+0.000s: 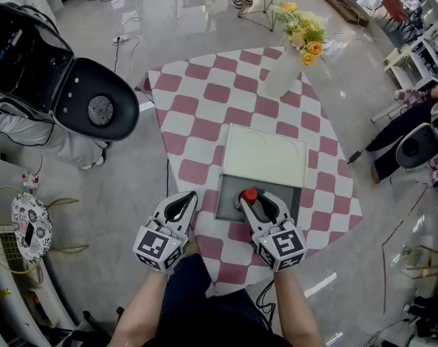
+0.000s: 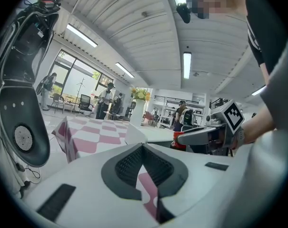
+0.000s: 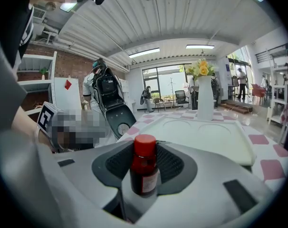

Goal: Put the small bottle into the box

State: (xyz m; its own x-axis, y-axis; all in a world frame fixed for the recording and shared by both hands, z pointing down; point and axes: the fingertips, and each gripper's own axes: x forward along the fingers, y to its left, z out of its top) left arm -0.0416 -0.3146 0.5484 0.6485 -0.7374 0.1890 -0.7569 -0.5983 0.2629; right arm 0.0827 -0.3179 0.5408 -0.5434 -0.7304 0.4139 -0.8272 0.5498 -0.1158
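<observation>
Bottle clamped upright in right gripper over open box, left gripper closed and empty; lowering inside, then release, judged next.

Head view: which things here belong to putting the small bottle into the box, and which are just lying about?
Belongs to the job: small bottle, held in the jaws of the right gripper; open box.

Just lying about: vase of flowers; checked cloth; black-and-white machine beside the table.
</observation>
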